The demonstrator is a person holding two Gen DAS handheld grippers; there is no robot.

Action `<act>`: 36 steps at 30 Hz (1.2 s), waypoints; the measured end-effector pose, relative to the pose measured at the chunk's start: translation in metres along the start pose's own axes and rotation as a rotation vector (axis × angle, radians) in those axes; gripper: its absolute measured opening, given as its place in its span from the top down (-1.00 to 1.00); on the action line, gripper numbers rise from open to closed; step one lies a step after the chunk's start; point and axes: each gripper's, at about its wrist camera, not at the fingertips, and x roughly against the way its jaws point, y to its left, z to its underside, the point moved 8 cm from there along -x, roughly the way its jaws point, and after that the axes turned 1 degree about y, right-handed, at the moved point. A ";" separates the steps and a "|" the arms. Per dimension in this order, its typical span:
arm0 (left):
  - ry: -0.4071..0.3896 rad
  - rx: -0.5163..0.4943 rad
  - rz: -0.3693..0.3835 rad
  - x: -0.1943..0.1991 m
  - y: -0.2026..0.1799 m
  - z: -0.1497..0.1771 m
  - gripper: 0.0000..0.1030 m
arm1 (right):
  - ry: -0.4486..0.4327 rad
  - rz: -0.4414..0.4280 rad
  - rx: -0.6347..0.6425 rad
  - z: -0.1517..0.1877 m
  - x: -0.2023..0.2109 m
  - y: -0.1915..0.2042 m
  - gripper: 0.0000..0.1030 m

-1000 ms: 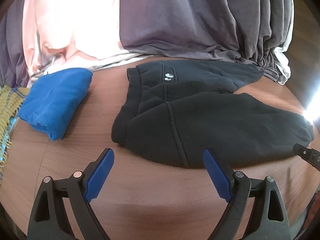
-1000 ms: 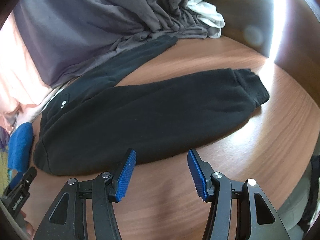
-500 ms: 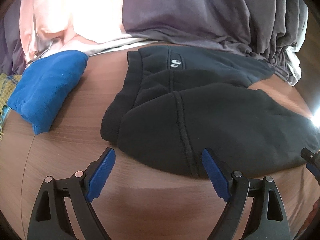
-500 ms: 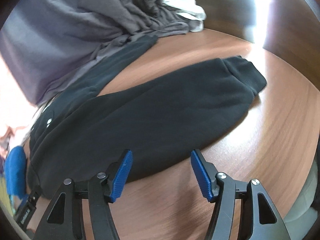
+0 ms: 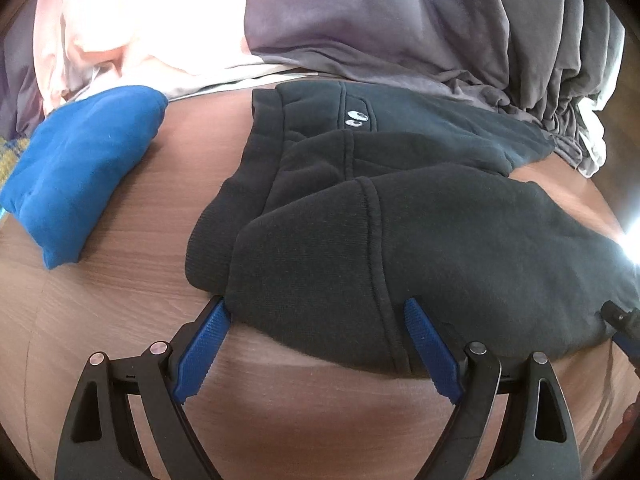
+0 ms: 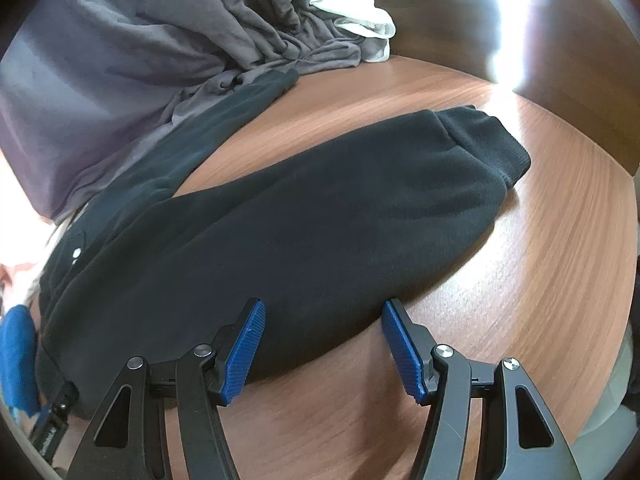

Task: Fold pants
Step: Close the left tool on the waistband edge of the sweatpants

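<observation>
Black sweatpants [image 5: 400, 216] lie flat on the brown wooden table, waistband at the left, the near leg lying over the other. My left gripper [image 5: 316, 340] is open, its blue fingers on either side of the pants' near edge close to the waistband. In the right wrist view the near leg [image 6: 320, 232] runs to a ribbed cuff [image 6: 492, 140] at the right. My right gripper [image 6: 320, 340] is open, its fingers straddling that leg's near edge. The far leg's end lies under grey cloth.
A folded blue garment [image 5: 84, 164] lies left of the pants. A heap of grey cloth [image 5: 400, 20], pink cloth [image 5: 120, 28] and white cloth [image 6: 356, 12] fills the back of the table [image 6: 540, 280]. A yellow woven item [image 5: 12, 152] shows at the far left edge.
Both grippers have moved forward and down to the pants' near edge. Their open fingers now straddle the fabric edge instead of hovering short of it.
</observation>
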 end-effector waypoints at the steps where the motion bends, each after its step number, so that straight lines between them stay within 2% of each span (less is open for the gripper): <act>1: 0.002 0.003 0.010 0.000 0.000 0.000 -0.64 | -0.003 0.009 0.010 0.000 0.000 0.001 -0.20; 3: -0.005 0.000 0.018 0.000 -0.001 -0.002 -0.47 | -0.003 0.018 0.018 -0.001 0.000 0.002 -0.16; 5: -0.013 -0.015 0.016 0.002 -0.002 -0.004 -0.21 | -0.005 0.032 0.018 -0.002 0.000 0.001 0.04; 7: -0.021 -0.034 0.014 0.006 -0.005 -0.006 -0.03 | -0.004 0.043 0.022 -0.003 -0.002 -0.001 0.31; 9: -0.032 -0.047 0.023 0.010 -0.008 -0.008 0.17 | 0.000 0.042 0.016 -0.004 -0.003 -0.002 0.49; 11: -0.041 -0.050 0.032 0.014 -0.010 -0.010 0.40 | 0.000 0.037 0.012 -0.005 -0.002 -0.003 0.62; 13: -0.061 -0.054 -0.005 0.019 -0.008 -0.013 0.68 | -0.011 0.040 0.012 -0.007 0.002 -0.002 0.76; 16: -0.065 -0.065 -0.005 0.021 -0.007 -0.013 0.69 | -0.036 0.029 0.035 -0.013 0.013 0.001 0.82; 28: -0.103 -0.022 -0.033 0.055 -0.011 -0.017 0.74 | -0.117 -0.058 0.129 -0.037 0.051 0.012 0.86; 36: -0.119 0.008 -0.058 0.086 -0.018 -0.025 0.74 | -0.220 -0.138 0.175 -0.070 0.087 0.018 0.87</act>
